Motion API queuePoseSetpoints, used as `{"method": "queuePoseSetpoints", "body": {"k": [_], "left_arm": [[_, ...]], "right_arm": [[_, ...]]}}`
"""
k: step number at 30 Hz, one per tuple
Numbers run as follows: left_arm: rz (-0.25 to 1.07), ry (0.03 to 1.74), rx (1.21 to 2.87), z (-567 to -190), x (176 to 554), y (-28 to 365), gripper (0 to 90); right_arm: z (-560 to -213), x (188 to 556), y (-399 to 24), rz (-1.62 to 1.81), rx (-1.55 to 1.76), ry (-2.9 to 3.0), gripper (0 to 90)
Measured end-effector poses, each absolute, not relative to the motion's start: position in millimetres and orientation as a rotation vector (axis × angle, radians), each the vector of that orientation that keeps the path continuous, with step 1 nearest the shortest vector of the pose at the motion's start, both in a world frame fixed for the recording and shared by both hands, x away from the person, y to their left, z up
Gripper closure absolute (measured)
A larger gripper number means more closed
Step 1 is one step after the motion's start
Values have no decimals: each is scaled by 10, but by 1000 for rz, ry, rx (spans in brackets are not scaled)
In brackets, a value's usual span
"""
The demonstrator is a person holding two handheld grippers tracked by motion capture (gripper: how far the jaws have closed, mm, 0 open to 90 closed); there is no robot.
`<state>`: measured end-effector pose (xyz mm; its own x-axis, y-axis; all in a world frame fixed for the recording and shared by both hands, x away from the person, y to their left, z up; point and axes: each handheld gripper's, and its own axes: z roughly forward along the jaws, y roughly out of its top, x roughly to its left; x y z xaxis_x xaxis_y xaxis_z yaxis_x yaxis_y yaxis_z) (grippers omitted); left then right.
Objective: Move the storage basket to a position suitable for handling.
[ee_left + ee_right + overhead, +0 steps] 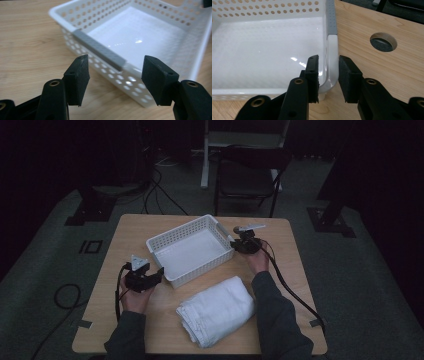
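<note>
A white perforated basket (175, 232) stands empty in the middle of the wooden table (125, 240). My right gripper (235, 244) is at its right corner; in the right gripper view the jaws (328, 75) are shut on the basket's rim (332, 47), one pad inside the wall and one outside. My left gripper (159, 272) is at the near left corner, open. In the left gripper view its pads (116, 72) stand apart just short of the rim with the grey strip (100, 48), touching nothing. A folded white towel (217, 310) lies in front of the basket.
A round hole (383, 41) in the table top lies just beyond the right gripper. Behind the table stands a dark folding chair (247, 177). Cables run across the floor at the left (65, 295). Bare wood shows at the table's left and far right.
</note>
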<state>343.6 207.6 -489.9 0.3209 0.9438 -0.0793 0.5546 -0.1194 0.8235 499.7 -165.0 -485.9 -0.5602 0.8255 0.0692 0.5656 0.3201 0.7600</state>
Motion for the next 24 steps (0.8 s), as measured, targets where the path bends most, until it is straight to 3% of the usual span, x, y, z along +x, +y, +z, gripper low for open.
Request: {"method": "queuePoseSetpoints", "body": {"k": [14,24], "left_arm": [[609,1303,1844,-4971,3517,1939,410],[602,1308,1871,-4927,3813,2000,521]], "right_arm": [[-4844,4952,-1689,1087,1223,2276,725],[-4829,4887,-1771,1077,1230,2264,710]]}}
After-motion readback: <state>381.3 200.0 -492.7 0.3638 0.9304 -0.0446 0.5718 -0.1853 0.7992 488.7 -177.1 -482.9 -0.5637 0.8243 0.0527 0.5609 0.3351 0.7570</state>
